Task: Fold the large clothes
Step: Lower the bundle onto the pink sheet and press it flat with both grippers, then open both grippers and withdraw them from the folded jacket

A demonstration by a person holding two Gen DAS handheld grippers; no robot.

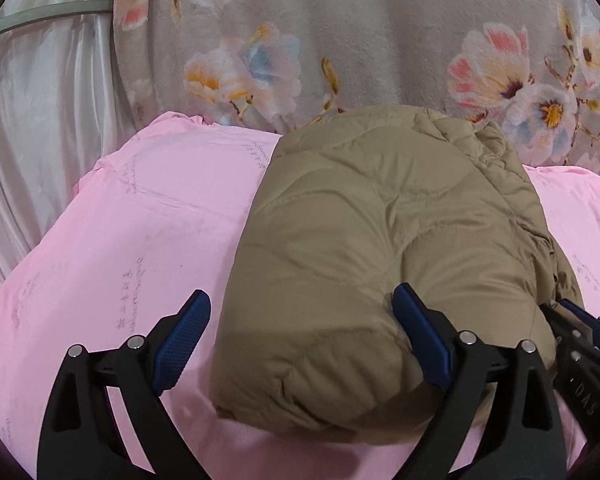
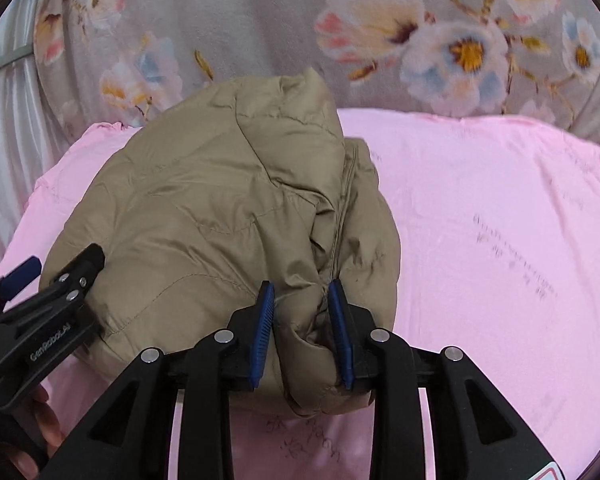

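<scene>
Jacket [image 1: 380,248], tan quilted puffer, sits as a folded bundle on the pink sheet [image 1: 132,216] of the bed, floral blanket [image 1: 380,32] bunched behind it and a white curtain [image 1: 40,120] off to the left. Left claw [image 1: 300,336] is spread wide at the near left corner of the bundle: right pad [image 1: 420,336] lies against the fabric, left pad sits clear over the sheet, so nothing is pinched, it's released. Right claw [image 2: 306,332] straddles a bunched fold at the near right corner by the seam; pads look to be right at the fabric but I can't tell if they press or have let go. Handling guess: light for its bulk, soft, very compressible, fill springs back, so folds likely want to puff open once pressure comes off. Shell looks smooth, nylon-like with a slight sheen, probably slippery, a thin pinch of one layer may slide out. Better to bite deep across several layers at a folded edge or along a stitched seam, where the quilting gives the pads something to catch. Corners of the near edge look like the sane grab points, one claw each, kept well apart so the bundle doesn't sag in the middle. Nothing fragile here, though any zipper is hidden from both views. Bundle looks mostly folded, right side is lumpier with loose layers near the seam
</scene>
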